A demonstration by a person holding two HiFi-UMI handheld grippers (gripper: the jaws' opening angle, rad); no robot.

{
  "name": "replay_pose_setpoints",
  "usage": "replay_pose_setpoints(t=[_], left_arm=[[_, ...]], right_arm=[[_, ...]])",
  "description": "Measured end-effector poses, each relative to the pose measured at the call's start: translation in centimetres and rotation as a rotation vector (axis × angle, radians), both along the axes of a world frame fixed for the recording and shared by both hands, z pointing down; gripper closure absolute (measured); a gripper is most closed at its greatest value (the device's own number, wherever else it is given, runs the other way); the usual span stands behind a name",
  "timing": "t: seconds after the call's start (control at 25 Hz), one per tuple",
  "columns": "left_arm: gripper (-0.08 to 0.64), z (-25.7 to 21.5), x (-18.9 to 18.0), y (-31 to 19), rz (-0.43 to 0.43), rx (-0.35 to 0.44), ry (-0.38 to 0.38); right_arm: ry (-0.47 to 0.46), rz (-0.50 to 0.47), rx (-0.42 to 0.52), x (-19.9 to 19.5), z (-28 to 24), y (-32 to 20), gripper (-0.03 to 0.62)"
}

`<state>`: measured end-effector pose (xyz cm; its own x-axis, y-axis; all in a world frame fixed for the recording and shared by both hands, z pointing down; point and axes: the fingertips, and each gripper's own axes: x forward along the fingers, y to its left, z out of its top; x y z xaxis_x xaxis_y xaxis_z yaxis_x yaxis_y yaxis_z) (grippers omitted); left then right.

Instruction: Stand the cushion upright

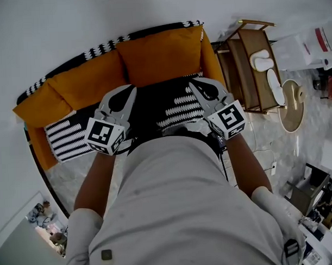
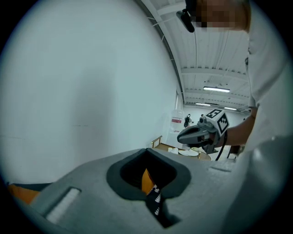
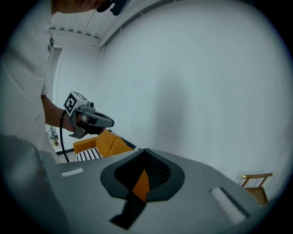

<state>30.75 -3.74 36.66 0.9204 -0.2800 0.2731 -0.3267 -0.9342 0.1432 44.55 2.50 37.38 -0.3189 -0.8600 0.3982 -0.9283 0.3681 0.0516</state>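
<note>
Cushion [image 1: 165, 105], black with white pattern, on the sofa [image 1: 32, 107] seat before the orange back pillows [image 1: 158, 53]. Both left claw [image 1: 133, 89] and right claw [image 1: 192, 82] clamped tight on its edge fabric. Looks gripped, not yet upright; standing it against the back remains.

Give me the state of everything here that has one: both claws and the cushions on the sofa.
Left claw: shut on the patterned cushion.
Right claw: shut on the same cushion.
Patterned cushion: held between both claws over the sofa seat.
Orange back cushions: upright against the sofa back.
</note>
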Motion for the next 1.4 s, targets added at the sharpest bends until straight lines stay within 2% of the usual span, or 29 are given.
replay_pose_setpoints(t=[0.12, 0.56, 0.68, 0.8, 1.16, 1.4], left_arm=[[0.558, -0.8, 0.8, 2.4, -0.030, 0.010, -0.002], [0.557, -3.5, 4.1, 14.8, -0.162, 0.039, 0.003], [0.557, -4.0, 4.2, 17.6, -0.201, 0.076, 0.003], [0.557, -3.8, 4.3, 20.1, -0.213, 0.072, -0.010], [0.557, -4.9, 0.9, 23.5, -0.202, 0.099, 0.009], [0.557, -6.5, -4.5, 26.1, -0.195, 0.129, 0.039]], right_arm=[[0.019, -0.052, 0.017, 0.6, -0.8, 2.1, 0.583], [-0.061, -0.196, 0.021, 2.5, -0.6, 13.0, 0.581], [-0.088, -0.209, 0.031, 2.9, -0.1, 15.4, 0.581], [-0.112, -0.206, 0.035, 3.1, 0.4, 17.5, 0.581], [-0.074, -0.155, 0.097, 1.1, -1.9, 22.2, 0.581], [-0.042, -0.108, 0.128, -2.9, -4.4, 25.6, 0.581]])
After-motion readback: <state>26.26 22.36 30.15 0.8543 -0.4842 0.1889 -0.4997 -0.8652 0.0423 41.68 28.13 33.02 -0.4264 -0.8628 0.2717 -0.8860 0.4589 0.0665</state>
